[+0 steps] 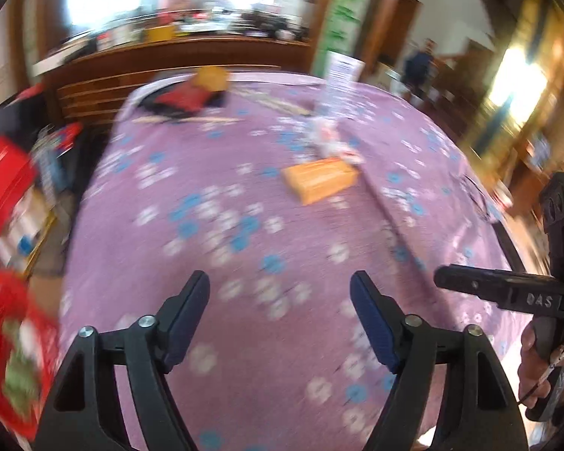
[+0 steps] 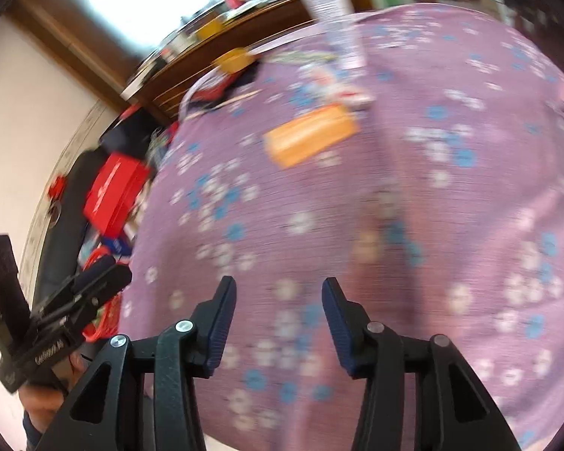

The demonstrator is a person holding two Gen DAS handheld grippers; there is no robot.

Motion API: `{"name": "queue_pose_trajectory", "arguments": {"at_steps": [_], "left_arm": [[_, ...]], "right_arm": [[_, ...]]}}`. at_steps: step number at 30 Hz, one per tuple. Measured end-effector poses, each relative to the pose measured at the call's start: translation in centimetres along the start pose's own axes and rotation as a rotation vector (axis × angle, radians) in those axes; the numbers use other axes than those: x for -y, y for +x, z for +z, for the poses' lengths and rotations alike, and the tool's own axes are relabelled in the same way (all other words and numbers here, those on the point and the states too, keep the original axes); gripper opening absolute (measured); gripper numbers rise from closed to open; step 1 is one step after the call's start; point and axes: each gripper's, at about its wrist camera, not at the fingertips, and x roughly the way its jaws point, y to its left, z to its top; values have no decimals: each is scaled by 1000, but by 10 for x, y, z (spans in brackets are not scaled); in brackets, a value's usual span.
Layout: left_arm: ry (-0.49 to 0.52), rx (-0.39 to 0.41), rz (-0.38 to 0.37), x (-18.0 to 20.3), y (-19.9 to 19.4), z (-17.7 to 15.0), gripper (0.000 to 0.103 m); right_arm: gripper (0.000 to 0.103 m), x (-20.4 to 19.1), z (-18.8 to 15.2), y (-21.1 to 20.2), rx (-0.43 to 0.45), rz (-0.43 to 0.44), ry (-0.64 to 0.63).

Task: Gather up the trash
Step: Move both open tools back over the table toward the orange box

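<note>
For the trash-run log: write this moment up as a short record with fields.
surface: table under a purple flowered cloth
nearest trash: orange box, lying flat mid-table
beside it: white crumpled wrapper, just beyond the box
far end: tall white carton, upright; red and dark pile
left gripper: open, empty, over the cloth
right gripper: open, empty, short of the box
picture quality: motion blur, labels unreadable
</note>
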Motion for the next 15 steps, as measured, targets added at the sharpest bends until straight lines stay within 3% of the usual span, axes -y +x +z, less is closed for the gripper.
{"name": "queue_pose_trajectory", "arguments": {"at_steps": [7, 9, 15], "left_arm": [[79, -1, -70, 32, 79, 71, 84], [87, 2, -47, 31, 103, 86, 83], [55, -91, -69, 23, 174, 122, 83]], "right_arm": [[52, 62, -4, -33, 20, -35, 66], [52, 76, -6, -39, 12, -38, 79], [53, 112, -12, -50, -5, -39, 116]]}}
